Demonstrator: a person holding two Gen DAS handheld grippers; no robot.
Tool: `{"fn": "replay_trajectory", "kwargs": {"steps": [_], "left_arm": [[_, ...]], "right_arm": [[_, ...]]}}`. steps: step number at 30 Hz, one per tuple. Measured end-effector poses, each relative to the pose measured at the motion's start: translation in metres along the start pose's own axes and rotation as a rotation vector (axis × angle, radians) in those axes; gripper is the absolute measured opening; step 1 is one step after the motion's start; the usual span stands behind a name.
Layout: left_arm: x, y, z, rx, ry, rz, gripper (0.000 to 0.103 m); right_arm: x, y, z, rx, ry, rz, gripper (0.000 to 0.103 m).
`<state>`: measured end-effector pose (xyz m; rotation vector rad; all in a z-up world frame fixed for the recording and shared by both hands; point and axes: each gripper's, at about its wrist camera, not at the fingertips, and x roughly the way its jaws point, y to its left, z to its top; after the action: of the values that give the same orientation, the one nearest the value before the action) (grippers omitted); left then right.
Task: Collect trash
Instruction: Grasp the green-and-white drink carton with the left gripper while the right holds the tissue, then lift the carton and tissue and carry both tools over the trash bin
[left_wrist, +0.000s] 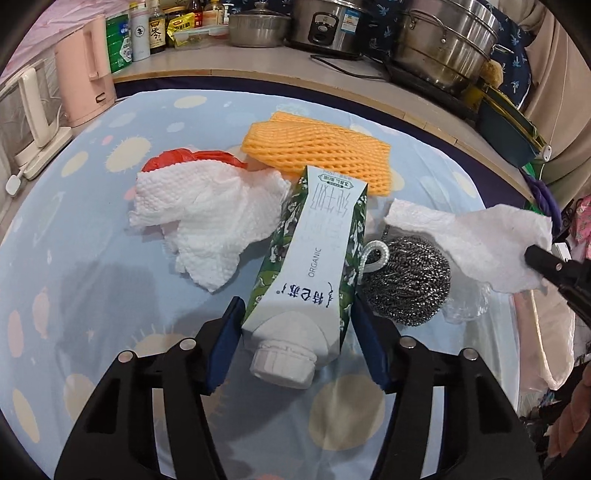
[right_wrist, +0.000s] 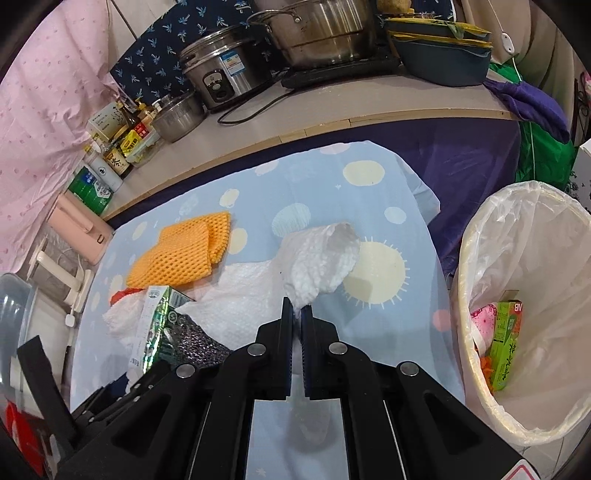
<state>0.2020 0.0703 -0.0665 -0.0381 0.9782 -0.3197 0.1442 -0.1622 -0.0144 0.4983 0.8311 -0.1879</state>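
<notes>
My left gripper (left_wrist: 295, 332) is shut on a white and green milk carton (left_wrist: 314, 258), its pads pressing both sides near the capped end; the carton also shows in the right wrist view (right_wrist: 155, 317). My right gripper (right_wrist: 297, 314) is shut on a white paper towel (right_wrist: 321, 258), held above the cloth; the same towel shows in the left wrist view (left_wrist: 476, 240). On the cloth lie another crumpled paper towel (left_wrist: 207, 218), a red plastic piece (left_wrist: 173, 158), an orange foam net (left_wrist: 317, 147) and a steel scourer (left_wrist: 406, 280).
A lined trash bin (right_wrist: 524, 295) stands right of the table, holding a green box (right_wrist: 506, 343). The blue patterned cloth (left_wrist: 92, 295) covers the table. Pots, a rice cooker (right_wrist: 221, 74) and bottles stand on the counter behind. A pink appliance (left_wrist: 85, 70) stands at left.
</notes>
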Motion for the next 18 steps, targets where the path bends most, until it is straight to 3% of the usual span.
{"fn": "replay_trajectory", "kwargs": {"steps": [9, 18], "left_arm": [[-0.027, 0.0, -0.006, -0.018, -0.04, 0.04, 0.055], [-0.078, -0.006, -0.006, -0.034, -0.108, 0.072, 0.054]], "right_arm": [[-0.04, 0.006, 0.014, 0.001, -0.078, 0.07, 0.004], [-0.092, 0.004, 0.024, 0.005, -0.177, 0.136, 0.004]]}}
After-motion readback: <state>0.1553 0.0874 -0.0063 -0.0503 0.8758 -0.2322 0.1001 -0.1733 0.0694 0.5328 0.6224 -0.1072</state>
